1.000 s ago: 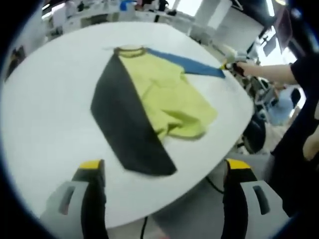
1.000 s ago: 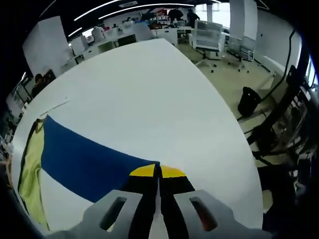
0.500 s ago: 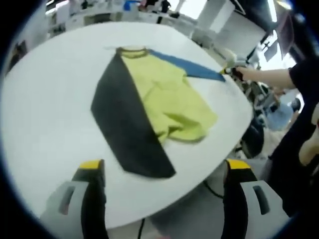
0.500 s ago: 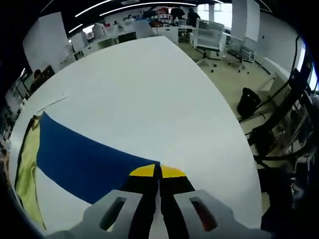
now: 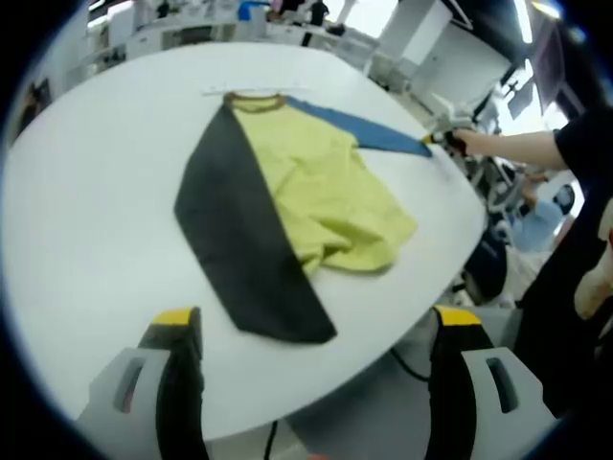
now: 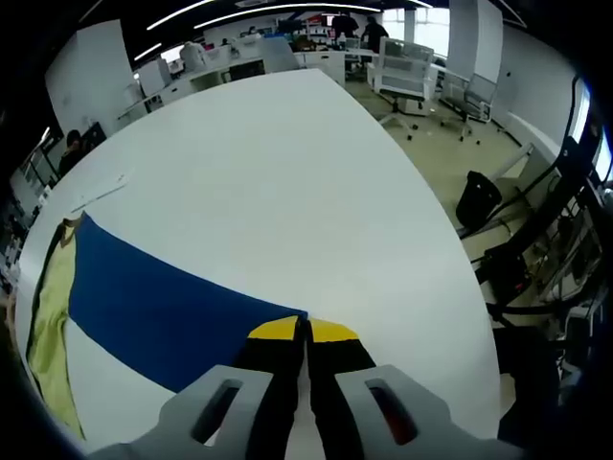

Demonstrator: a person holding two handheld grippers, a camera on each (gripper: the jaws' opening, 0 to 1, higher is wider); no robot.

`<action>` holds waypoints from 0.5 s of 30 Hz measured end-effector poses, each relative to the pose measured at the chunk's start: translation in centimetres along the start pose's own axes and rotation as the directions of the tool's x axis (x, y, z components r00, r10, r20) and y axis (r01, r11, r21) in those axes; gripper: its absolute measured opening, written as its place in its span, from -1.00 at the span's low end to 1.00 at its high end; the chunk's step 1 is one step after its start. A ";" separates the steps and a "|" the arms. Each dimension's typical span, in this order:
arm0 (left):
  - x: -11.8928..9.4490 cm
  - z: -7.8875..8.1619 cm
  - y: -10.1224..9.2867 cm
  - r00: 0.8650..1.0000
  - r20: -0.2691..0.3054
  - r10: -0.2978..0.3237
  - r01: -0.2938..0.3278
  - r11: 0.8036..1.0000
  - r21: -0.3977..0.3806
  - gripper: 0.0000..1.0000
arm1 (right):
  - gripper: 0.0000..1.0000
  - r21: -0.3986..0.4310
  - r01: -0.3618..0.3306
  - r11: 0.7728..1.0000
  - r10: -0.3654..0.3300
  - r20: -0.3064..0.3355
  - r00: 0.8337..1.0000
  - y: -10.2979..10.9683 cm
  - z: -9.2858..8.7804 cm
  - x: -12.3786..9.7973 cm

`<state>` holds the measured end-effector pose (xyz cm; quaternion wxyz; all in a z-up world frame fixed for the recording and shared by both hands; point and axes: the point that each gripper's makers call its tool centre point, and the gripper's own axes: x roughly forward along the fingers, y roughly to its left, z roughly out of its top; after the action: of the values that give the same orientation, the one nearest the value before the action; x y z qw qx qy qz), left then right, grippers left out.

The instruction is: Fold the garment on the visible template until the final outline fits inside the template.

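A garment lies spread on the white table (image 5: 86, 192). It has a yellow-green body (image 5: 321, 192), a dark grey sleeve (image 5: 235, 240) on the left and a brown collar (image 5: 251, 99) at the far end. Its blue sleeve (image 5: 369, 129) runs out to the right, where my right gripper (image 5: 439, 140) holds its tip. In the right gripper view the right gripper (image 6: 306, 331) is shut on the end of the blue sleeve (image 6: 163, 297), which lies flat, with the yellow body (image 6: 48, 307) at the far left. My left gripper (image 5: 316, 326) is open above the table's near edge, short of the grey sleeve.
A thin pale strip (image 6: 101, 192) lies on the table beyond the collar. The table edge (image 6: 450, 259) curves close past the right gripper, with a black bag (image 6: 476, 196) and chairs on the floor beyond. A person's arm (image 5: 508, 144) reaches in from the right.
The blue sleeve has been drawn out slightly straighter and flatter by the shut right gripper. The left gripper stays open in nearly the same place.
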<state>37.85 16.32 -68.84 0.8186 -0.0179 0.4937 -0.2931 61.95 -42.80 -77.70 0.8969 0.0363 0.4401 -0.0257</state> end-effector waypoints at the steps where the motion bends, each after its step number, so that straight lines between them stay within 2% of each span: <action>1: 0.0 0.0 -0.1 1.000 0.000 -0.001 0.001 1.000 0.001 0.90 | -0.93 -0.002 0.010 1.000 -0.010 -0.004 1.000 -0.2 0.0 -0.1; 6: -0.1 0.1 -0.1 1.000 -0.001 -0.001 0.001 1.000 0.005 0.90 | -0.88 0.063 0.017 0.998 -0.018 0.015 1.000 -0.4 0.2 -0.6; 15: -0.1 1.1 -0.6 1.000 0.024 -0.018 0.017 0.999 0.034 0.90 | -0.78 0.017 0.021 1.000 -0.021 0.040 0.999 -0.1 0.9 -2.5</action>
<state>38.42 15.56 -67.98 0.8221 -0.0119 0.4784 -0.3083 61.08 -42.97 -75.16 0.9048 0.0386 0.4221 -0.0395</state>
